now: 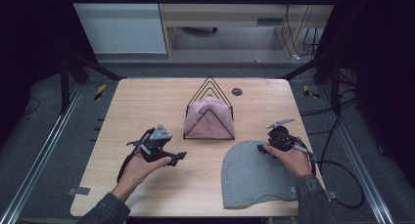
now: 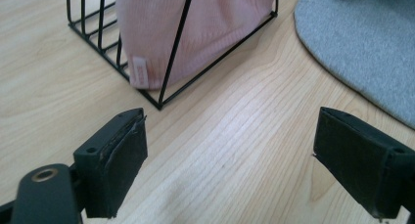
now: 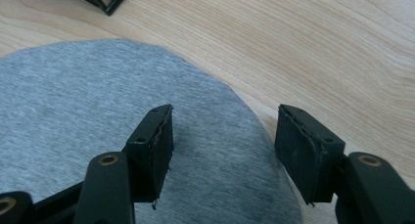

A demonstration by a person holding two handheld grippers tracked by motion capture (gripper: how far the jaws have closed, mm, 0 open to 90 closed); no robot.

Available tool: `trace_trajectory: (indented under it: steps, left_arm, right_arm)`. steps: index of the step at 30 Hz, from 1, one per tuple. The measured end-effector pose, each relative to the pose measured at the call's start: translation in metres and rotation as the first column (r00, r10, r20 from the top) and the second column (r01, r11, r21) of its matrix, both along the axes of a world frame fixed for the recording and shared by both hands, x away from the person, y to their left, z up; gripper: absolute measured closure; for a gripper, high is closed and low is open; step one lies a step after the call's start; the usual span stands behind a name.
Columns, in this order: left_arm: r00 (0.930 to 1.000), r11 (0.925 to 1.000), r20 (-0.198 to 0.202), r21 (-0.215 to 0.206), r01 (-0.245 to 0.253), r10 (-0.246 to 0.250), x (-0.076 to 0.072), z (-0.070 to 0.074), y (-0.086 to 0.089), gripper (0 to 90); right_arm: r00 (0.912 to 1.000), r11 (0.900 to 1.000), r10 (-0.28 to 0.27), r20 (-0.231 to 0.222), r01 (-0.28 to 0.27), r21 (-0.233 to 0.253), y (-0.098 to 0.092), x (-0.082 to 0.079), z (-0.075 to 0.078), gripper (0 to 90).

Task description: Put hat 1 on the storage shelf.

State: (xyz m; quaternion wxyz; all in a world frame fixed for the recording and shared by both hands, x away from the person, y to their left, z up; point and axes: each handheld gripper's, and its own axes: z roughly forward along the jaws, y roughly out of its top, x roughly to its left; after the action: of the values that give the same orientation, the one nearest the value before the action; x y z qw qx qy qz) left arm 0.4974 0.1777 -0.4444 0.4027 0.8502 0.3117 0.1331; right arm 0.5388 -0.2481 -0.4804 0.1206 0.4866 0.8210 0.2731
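High view first: we have the pink hat (image 1: 209, 117) already in the wire rack (image 1: 209, 89) (one done), while the grey hat (image 1: 254, 172) lies flat beside it — our right gripper (image 1: 268, 149) gapes over its edge, left gripper (image 1: 180, 156) wide, empty.

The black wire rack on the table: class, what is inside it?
A pink knitted hat sits bunched inside the wire rack, a small label showing near its bottom edge. Whether anything lies under or behind the hat cannot be seen, as the hat covers that space.
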Motion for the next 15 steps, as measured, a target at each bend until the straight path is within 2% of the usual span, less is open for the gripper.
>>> trace_trajectory:
  steps: [7, 8, 10, 15]
  left_arm:
    - [0.9991, 0.9993, -0.024, -0.012, -0.034, 0.034, -0.0009, -0.008, 0.0062, 12.6]
    - [0.9991, 0.9993, -0.023, -0.011, -0.036, 0.035, -0.0016, -0.0086, 0.0064, 12.6]
    - [0.9992, 0.9993, -0.012, -0.008, -0.037, 0.037, -0.0041, -0.0096, 0.0058, 13.3]
    - [0.9991, 0.9991, -0.001, 0.008, -0.041, 0.041, -0.0051, -0.0105, 0.0068, 13.4]
  right_arm:
    - [0.9998, 1.0, 0.017, 0.007, -0.017, 0.0, 0.004, -0.0033, -0.0012, 42.7]
    - [0.9998, 1.0, 0.017, 0.007, -0.017, 0.0, 0.004, -0.0033, -0.0012, 42.7]
    - [0.9994, 0.999, 0.029, 0.016, -0.029, -0.03, 0.0053, -0.0051, -0.0014, 46.2]
    - [0.9994, 0.999, 0.032, 0.015, -0.031, -0.045, 0.0054, -0.0059, -0.0016, 47.3]
